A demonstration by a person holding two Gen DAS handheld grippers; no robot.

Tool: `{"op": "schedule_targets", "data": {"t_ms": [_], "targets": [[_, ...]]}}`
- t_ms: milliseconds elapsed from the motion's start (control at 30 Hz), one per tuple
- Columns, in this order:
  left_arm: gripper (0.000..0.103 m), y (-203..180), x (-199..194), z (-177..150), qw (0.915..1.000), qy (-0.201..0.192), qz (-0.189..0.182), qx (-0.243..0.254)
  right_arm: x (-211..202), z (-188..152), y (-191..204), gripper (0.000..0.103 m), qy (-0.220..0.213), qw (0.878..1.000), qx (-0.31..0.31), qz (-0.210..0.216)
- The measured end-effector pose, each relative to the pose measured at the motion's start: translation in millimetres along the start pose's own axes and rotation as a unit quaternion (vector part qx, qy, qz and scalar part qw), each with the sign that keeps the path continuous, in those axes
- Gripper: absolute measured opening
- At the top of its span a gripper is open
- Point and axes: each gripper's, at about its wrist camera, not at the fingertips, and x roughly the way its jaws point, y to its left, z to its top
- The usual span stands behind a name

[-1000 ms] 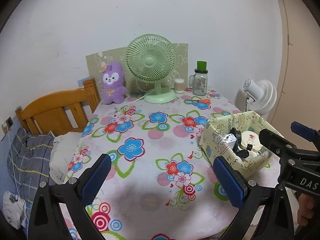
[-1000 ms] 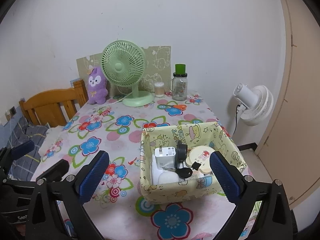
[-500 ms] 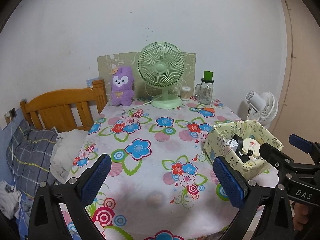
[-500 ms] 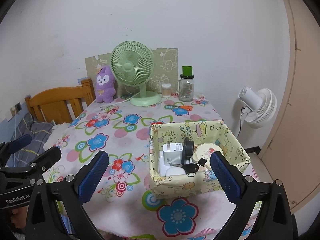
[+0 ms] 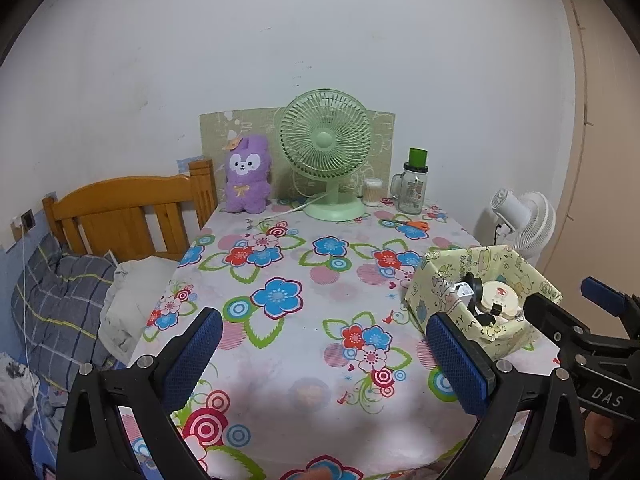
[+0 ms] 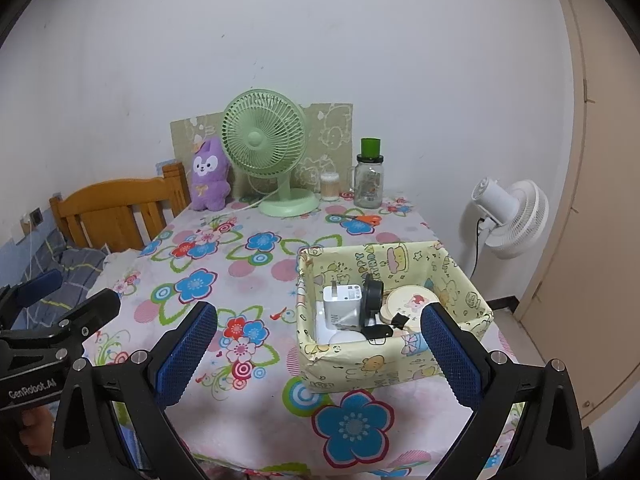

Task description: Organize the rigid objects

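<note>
A yellow cartoon-print fabric box point(image 6: 460, 280) point(image 5: 444, 276) stands near the front right of the flowered table point(image 6: 256, 248) point(image 5: 280, 264). Inside lie a white charger plug point(image 6: 342, 306), a black round piece point(image 6: 372, 294), a round cream tin point(image 6: 408, 300) point(image 5: 500, 298) and a white object point(image 6: 344, 336). My right gripper point(image 6: 318, 354) is open and empty, held back before the box. My left gripper point(image 5: 324, 360) is open and empty too, above the table's front edge, left of the box. Orange-handled scissors point(image 6: 366, 219) point(image 5: 412, 224) lie on the far part of the table.
At the back of the table stand a green fan point(image 5: 326, 152), a purple plush toy point(image 5: 246, 174), a glass jar with green lid point(image 5: 414, 188) and a small cotton-swab pot point(image 5: 372, 192). A wooden bed frame point(image 5: 128, 212) is left. A white fan point(image 6: 508, 208) stands on the right.
Both grippers have pulled back and risen from the table, so the box and the table look smaller and farther. Both stay open; nothing on the table moved.
</note>
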Motion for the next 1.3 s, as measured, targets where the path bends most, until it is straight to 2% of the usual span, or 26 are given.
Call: {"op": "schedule_targets", "data": {"t_ms": [433, 567, 1300], "targets": [[0.103, -9, 5, 1, 0.9999, 0.002, -0.007, 0.012, 1, 1, -1, 0.103, -0.007, 1.000, -0.003, -0.009], [0.103, -14, 6, 1, 0.9997, -0.003, 0.002, 0.025, 3, 2, -3, 0.103, -0.007, 1.000, 0.000, -0.012], [0.103, -12, 14, 1, 0.9997, 0.002, -0.006, 0.023, 11, 3, -4, 0.103, -0.006, 1.000, 0.005, -0.017]]}}
